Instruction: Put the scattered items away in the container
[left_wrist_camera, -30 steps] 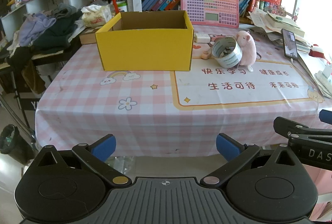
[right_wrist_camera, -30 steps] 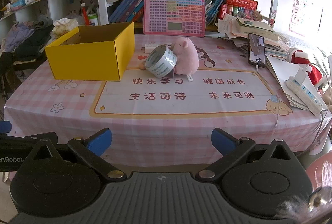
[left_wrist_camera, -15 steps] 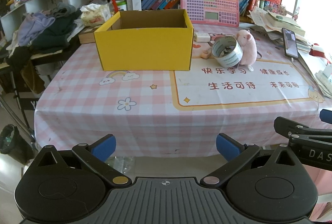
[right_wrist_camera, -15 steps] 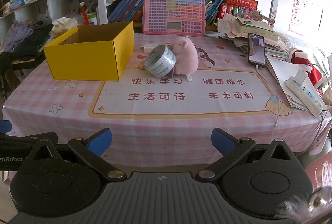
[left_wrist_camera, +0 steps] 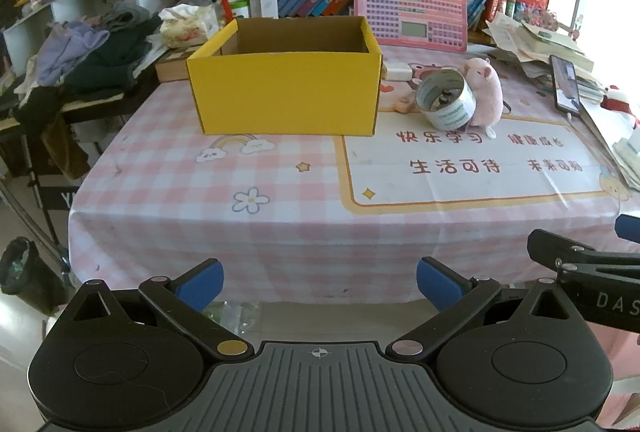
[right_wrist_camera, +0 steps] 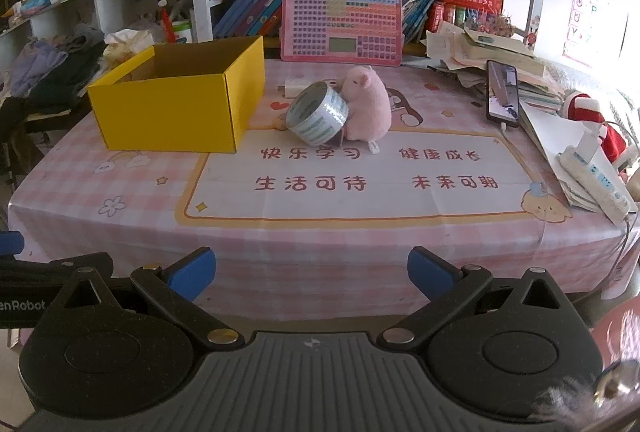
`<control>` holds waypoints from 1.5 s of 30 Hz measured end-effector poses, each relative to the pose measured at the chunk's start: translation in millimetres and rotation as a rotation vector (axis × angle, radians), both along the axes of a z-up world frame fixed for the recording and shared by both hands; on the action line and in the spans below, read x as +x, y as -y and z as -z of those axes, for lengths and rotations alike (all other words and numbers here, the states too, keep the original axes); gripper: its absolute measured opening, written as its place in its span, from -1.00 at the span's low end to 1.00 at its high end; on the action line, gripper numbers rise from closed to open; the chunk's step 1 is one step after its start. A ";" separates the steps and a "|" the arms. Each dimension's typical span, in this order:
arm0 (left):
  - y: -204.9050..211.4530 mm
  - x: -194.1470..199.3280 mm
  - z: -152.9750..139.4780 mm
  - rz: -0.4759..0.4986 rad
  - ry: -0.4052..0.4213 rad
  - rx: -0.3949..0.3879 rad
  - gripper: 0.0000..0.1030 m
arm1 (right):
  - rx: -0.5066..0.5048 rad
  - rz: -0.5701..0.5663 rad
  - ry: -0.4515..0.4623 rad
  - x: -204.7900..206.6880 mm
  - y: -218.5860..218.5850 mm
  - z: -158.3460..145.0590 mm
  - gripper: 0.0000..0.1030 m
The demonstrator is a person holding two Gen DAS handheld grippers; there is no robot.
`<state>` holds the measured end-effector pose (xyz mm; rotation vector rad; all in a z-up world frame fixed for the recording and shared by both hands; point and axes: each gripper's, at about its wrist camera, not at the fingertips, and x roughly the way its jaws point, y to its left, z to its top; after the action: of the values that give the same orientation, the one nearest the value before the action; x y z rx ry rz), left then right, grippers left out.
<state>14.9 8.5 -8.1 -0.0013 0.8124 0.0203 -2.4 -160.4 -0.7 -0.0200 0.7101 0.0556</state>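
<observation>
Both the left hand-held gripper (left_wrist_camera: 319, 282) and right hand-held gripper (right_wrist_camera: 311, 270) hang released before the worktop (right_wrist_camera: 360, 232); tape roll (right_wrist_camera: 317, 113) ahead, apparently leaning on the pink plush (right_wrist_camera: 368, 104).

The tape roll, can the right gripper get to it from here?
Probably yes. The right gripper is open, and only bare tablecloth lies before the tape roll, which leans on the pink plush.

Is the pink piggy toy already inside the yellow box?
No, the pink piggy toy sits on the tablecloth outside the yellow box, leaning against the tape roll.
</observation>
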 end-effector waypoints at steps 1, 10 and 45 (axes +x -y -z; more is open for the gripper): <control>-0.3 1.9 0.4 0.000 -0.002 -0.002 1.00 | -0.002 -0.001 0.001 0.4 -0.6 0.1 1.00; -3.1 12.1 5.0 -0.006 -0.020 -0.010 1.00 | -0.006 -0.013 0.002 11.8 -4.2 0.5 1.00; 46.3 113.2 16.8 0.107 -0.046 -0.064 1.00 | 0.025 0.069 0.002 108.9 53.9 5.8 0.96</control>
<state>128.1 -37.7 -24.9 -0.0182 0.8581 -0.1075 106.5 -214.3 -6.5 0.0283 0.7074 -0.0015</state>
